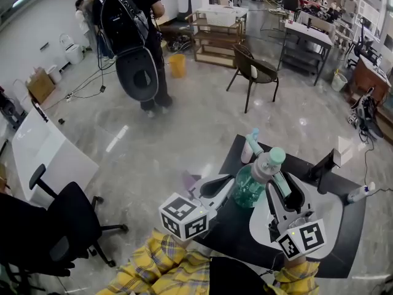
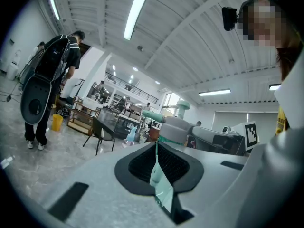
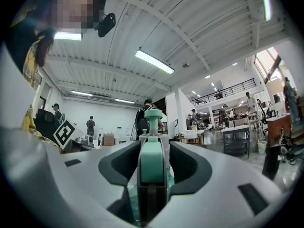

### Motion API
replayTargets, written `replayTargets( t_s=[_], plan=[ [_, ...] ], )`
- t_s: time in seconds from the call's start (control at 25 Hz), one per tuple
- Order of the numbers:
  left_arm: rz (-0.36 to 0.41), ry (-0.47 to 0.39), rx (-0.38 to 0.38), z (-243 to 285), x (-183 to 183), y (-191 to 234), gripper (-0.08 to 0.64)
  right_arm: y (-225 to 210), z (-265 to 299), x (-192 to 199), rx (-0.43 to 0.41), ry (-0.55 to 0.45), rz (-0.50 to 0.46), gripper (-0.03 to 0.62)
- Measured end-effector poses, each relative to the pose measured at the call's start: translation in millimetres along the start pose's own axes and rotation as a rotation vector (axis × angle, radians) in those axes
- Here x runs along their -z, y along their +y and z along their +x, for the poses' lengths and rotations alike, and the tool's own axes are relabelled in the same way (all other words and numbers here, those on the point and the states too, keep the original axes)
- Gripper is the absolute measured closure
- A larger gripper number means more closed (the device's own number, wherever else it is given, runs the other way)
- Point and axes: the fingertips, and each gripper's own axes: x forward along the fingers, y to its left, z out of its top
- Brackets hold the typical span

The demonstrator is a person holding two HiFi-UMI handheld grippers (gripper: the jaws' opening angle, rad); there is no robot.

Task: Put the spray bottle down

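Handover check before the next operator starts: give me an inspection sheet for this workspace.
Surface: black table on a polished grey floor.
Job's things: green spray bottle, upright on the table between both grippers.
Clutter: second spray bottle, black box, white tube.
Grippers: left gripper fingers nearly together, nothing gripped; right gripper open, the bottle's trigger between its fingers.
Cables: loose cables on the floor.
Surroundings: person with backpack, brown chair, office chair, yellow bucket.
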Motion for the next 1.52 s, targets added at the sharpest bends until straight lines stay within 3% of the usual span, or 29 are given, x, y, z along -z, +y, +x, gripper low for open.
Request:
replayTargets(
  t_s=[0.6,1.0,1.36,1.52],
  plan=[
    [-0.001,-0.010,0.028,-30,4,-22,0.549,7,-39,-3,0.126,0.012,-0.016,0.425],
    [-0.003,-0.003,0.068,-74,9,-44,0.549,27,-83,-8,0.269,0.026,-0.017,0.425],
    [-0.006,0.013,0.107,-98,14,-67,0.549,60,-109,-7,0.298,0.062,-0.025,0.425],
    [-0.011,0.022,0.120,-121,30,-77,0.550,90,-126,11,0.296,0.092,-0.009,0.435]
  ],
)
